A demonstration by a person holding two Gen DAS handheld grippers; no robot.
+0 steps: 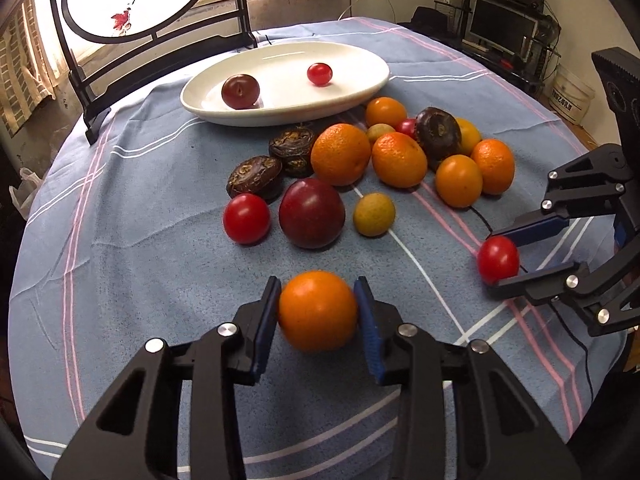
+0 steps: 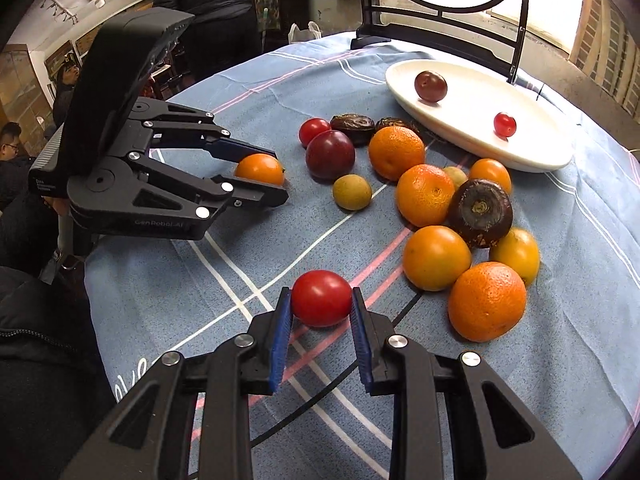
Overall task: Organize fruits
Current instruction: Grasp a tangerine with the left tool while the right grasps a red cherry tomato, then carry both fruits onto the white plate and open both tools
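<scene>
My left gripper [image 1: 318, 304]: fingers clamped on an orange fruit [image 1: 317, 310], lower centre of its view, resting on the blue cloth [image 1: 140, 280]. My right gripper [image 2: 322, 300]: fingers pinched on a red tomato [image 2: 321, 298], lower centre. White oval dish [image 1: 360, 92], upper centre: one dark plum [image 1: 240, 91], one small tomato [image 1: 319, 74]. Remaining fruit heaped mid-frame, just below the dish.

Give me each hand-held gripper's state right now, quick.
Left hand-held gripper: shut on the smooth round orange fruit, which sits on the cloth.
Right hand-held gripper: shut on the small glossy red tomato.
</scene>
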